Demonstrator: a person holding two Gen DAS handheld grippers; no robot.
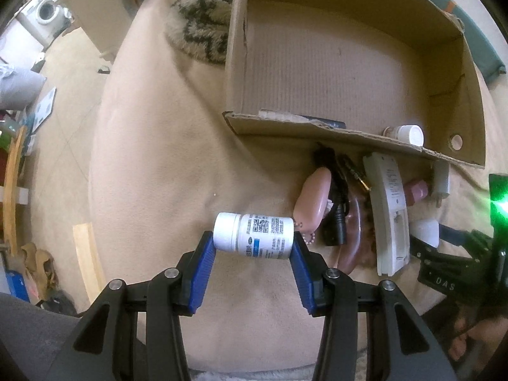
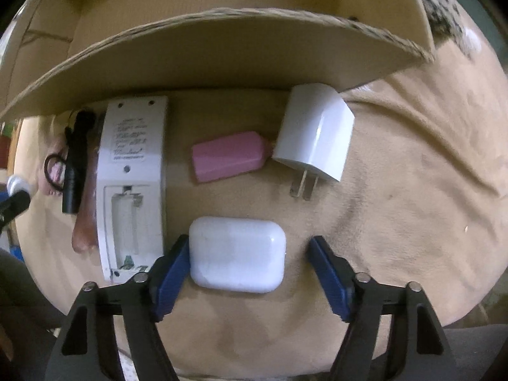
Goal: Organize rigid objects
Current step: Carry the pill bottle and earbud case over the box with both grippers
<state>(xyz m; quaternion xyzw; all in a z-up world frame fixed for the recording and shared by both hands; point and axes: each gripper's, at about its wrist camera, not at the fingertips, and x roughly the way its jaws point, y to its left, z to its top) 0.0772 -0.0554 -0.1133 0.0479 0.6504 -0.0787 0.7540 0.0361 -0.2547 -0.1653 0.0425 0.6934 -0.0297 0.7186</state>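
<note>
Sorting is under way on a tan cushion, with a cardboard box standing open beside a huddle of small things that seem meant for it. The left claw is clenched on a white pill bottle, one blue pad on its cap and the other on its base, so the bottle lies crosswise and clear of the cushion, probably for carrying over the near wall. A second bottle already lies in the box corner, which suggests like goes with like. The right claw straddles a white earbud case: its left pad touches the case while the right pad stands just off it, so nothing is gripped yet and the case lies flat on the cushion. Just beyond it lie a pink eraser and a white charger, touching each other, tucked under the box flap. A white remote lies back-up with its battery bay open, beside a black plug and a pink pouch.
</note>
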